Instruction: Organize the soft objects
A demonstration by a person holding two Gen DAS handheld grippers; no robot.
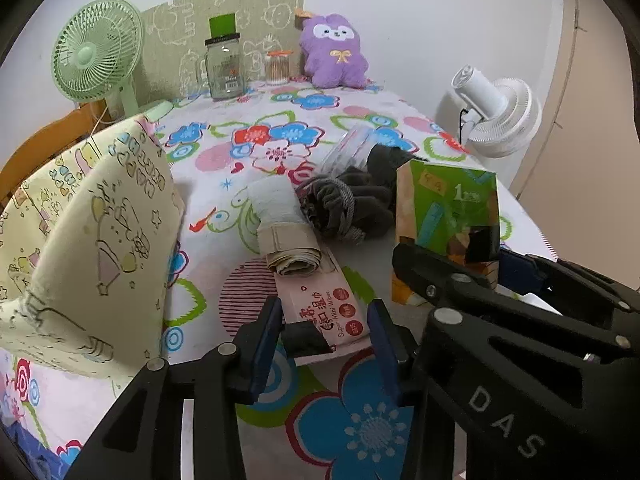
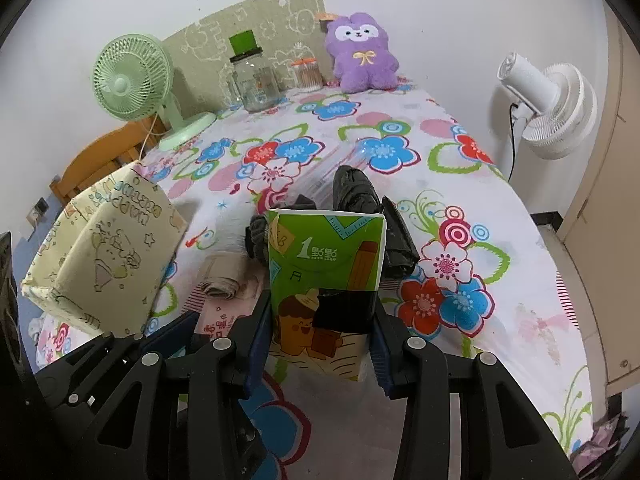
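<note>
The green tissue pack (image 2: pixel 326 280) serves as the landmark: it stands upright in the middle of the flowered bench (image 2: pixel 500 208), clamped at its lower part between the blue pads of the right gripper (image 2: pixel 320 344), which is closed on its two sides.

Far to the left of the pack, a cream cartoon-print fabric bin (image 1: pixel 100 248) sits at the bench's left edge, tilted, with its open mouth turned away. Behind and left of the pack, at the back of the bench, stands a mint green fan (image 1: pixel 98 50). Just left of the pack lies a rolled beige cloth (image 1: pixel 286 240), and touching its near end is a pink wet wipes pack (image 1: pixel 332 312) lying flat. The left gripper (image 1: pixel 324 344) has its two blue pads on either side of the near end of the wipes pack; the jaws are part-way closed, and whether the pads actually press on the pack cannot be told.

Directly behind the tissue pack a heap of dark grey socks or gloves (image 1: pixel 352 200) rests against a clear plastic container (image 1: pixel 348 146). Farther back, against a green cartoon board (image 1: pixel 224 12), stand a glass jar with a green lid (image 1: pixel 225 62), a small tub of cotton swabs (image 1: pixel 278 68), and a purple plush toy (image 1: pixel 334 52).

Just right of the tissue pack lies a black crumpled bag (image 2: pixel 396 236). Far right, off the bench's edge, stands a white fan (image 2: pixel 548 108).
</note>
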